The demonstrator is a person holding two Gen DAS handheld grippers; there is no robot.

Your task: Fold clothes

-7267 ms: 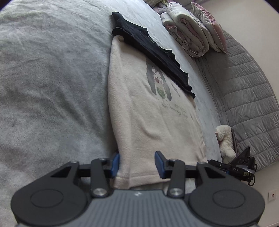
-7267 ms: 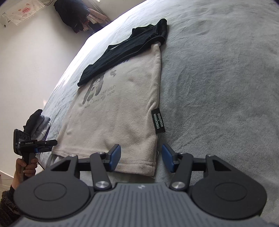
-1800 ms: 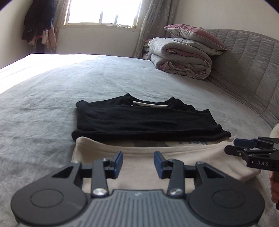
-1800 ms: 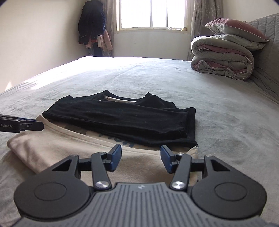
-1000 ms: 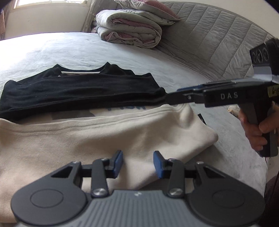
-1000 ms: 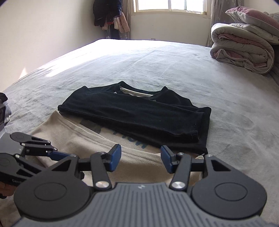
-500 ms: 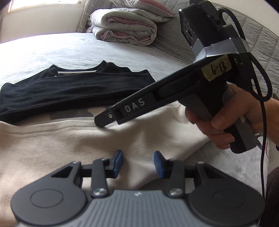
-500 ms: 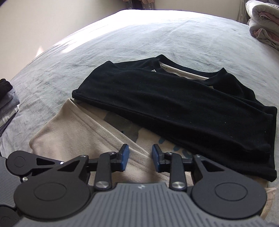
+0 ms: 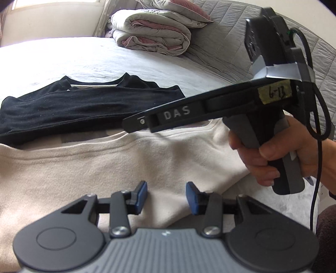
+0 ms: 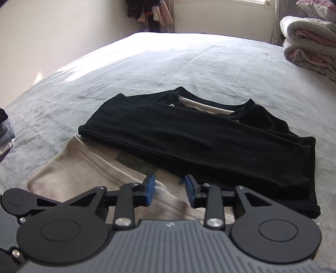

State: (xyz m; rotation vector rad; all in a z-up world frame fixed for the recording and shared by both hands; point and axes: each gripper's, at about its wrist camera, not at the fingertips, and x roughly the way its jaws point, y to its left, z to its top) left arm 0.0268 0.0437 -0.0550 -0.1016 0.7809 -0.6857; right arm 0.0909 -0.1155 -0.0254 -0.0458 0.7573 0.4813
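A cream fleece garment (image 9: 94, 168) lies folded over on the grey bed, with a folded black top (image 9: 73, 105) lying across its far part. My left gripper (image 9: 166, 194) is open and empty, low over the cream fold's near edge. My right gripper (image 10: 169, 188) is open and empty, over the cream garment (image 10: 84, 168) just short of the black top (image 10: 199, 138). In the left wrist view the right gripper's body (image 9: 210, 111) crosses above the cream fold, held by a hand.
The grey bedspread (image 10: 168, 63) spreads wide behind the clothes. A rolled duvet and pillow (image 9: 153, 35) sit at the quilted headboard (image 9: 231, 52). Clothes hang on the far wall (image 10: 147, 12). A dark stack (image 10: 5, 128) lies at the bed's left edge.
The cream garment's lower part has been folded up toward the black top. In the last second my right gripper swung left across the left view, narrowed its jaws, then widened them again.
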